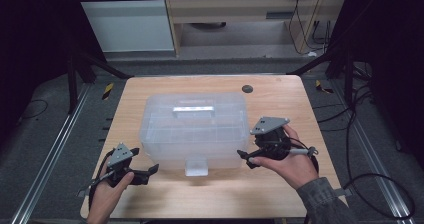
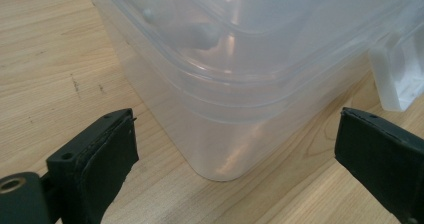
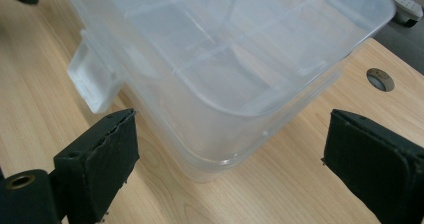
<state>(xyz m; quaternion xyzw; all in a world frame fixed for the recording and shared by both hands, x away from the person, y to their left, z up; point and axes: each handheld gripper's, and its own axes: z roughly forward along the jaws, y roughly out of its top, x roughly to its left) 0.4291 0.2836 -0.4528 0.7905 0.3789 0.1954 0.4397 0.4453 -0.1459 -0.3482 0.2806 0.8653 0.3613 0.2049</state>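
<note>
Clear plastic box (image 1: 195, 129) w/ lid + handle sitting mid-table, long axis running left-right, front latch (image 1: 196, 166) hanging toward the near edge. Left gripper (image 1: 145, 174) down by the box's near-left corner, right gripper (image 1: 248, 158) by the near-right corner, both w/ jaws spread wide, nothing between them, not touching the box. Roughly equal distance each side, prob a two-handed job next, latch dead centre btw them.

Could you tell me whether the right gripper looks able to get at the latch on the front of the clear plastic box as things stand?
Probably yes: the right gripper hangs open beside the box, and bare table lies between it and the latch.
</note>
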